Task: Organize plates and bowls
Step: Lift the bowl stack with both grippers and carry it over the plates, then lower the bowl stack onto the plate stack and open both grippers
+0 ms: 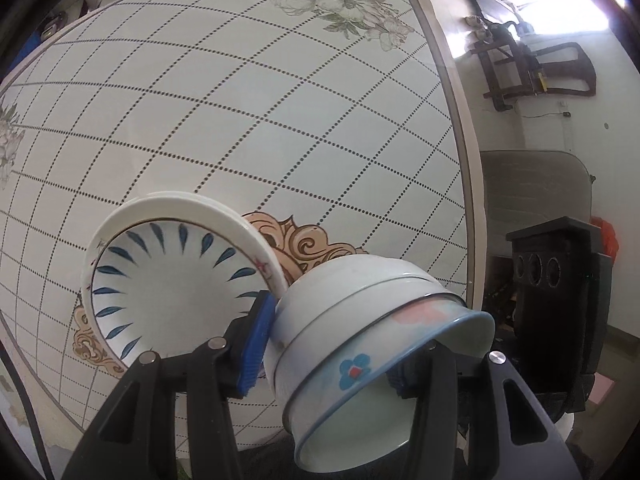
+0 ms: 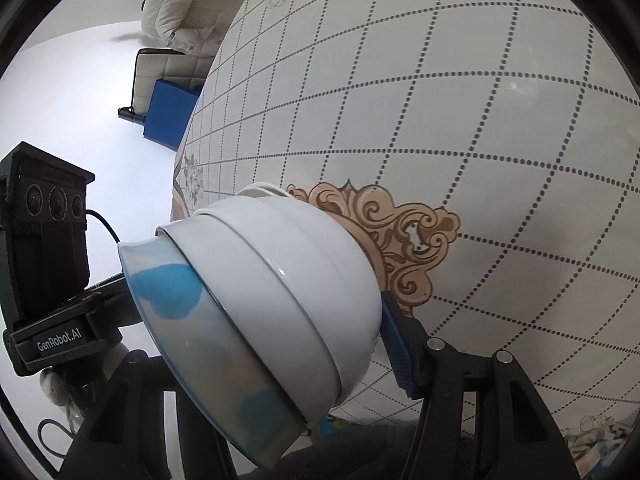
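A stack of nested bowls (image 1: 360, 320) is held tilted over the patterned table; the outermost has a blue rim and a blue flower. My left gripper (image 1: 328, 360) is shut on it: one blue pad (image 1: 256, 344) presses the outer wall and the other finger reaches inside the rim. In the right wrist view the same bowl stack (image 2: 280, 300) fills the middle. My right gripper (image 2: 276, 352) is shut on it, with one blue pad (image 2: 396, 344) against the white wall and its other finger hidden behind the bowls. A stack of plates (image 1: 172, 280) with blue leaf marks lies beside the bowls.
The table (image 1: 260, 120) has a dotted grid and flower prints, and its edge (image 1: 460, 160) runs down the right. A grey chair (image 1: 536, 188) stands past that edge. A cream chair (image 2: 168, 76) and a blue box (image 2: 168, 116) stand off the table's far side.
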`<state>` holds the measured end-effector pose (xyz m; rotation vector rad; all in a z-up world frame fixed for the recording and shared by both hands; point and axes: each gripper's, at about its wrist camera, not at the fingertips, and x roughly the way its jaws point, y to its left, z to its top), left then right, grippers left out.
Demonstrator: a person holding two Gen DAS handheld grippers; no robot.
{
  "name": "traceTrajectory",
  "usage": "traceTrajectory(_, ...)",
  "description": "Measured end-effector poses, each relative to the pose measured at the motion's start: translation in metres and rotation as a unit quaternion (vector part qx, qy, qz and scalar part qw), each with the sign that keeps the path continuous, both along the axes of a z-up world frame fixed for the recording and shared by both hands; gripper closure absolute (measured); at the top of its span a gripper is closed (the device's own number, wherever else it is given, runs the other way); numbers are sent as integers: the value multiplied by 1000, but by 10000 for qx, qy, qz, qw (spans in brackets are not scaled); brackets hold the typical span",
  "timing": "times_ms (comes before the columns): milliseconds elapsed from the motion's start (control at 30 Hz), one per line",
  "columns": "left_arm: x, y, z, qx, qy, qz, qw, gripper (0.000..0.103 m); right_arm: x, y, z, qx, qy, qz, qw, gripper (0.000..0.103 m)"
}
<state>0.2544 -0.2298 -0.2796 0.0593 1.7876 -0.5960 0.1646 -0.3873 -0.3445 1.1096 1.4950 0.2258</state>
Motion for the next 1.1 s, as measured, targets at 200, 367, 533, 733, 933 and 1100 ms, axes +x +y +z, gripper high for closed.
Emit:
traceTrajectory(200,4,43,-1,88,-27,211,9997,58,10,43,8,114,-47,207,9997,43)
traceTrajectory(367,11,76,-7,158,-40,371,9992,58,19,79,1,212,7,346,9992,43)
traceTrajectory(533,20,99,-19,165,25,499,9986,58,28,107,-13,307,89,445,9985,43)
traceTrajectory(733,28,114,-38,168,125,611,9979,58,43,131,-32,255,187,567,9979,43)
traceTrajectory(933,30,125,-53,161,241,703,9971,58,56,142,-49,117,286,682,9972,43)
traceTrajectory(1100,31,131,-60,149,283,793,9963,58,65,151,-61,54,351,733,9967,43)
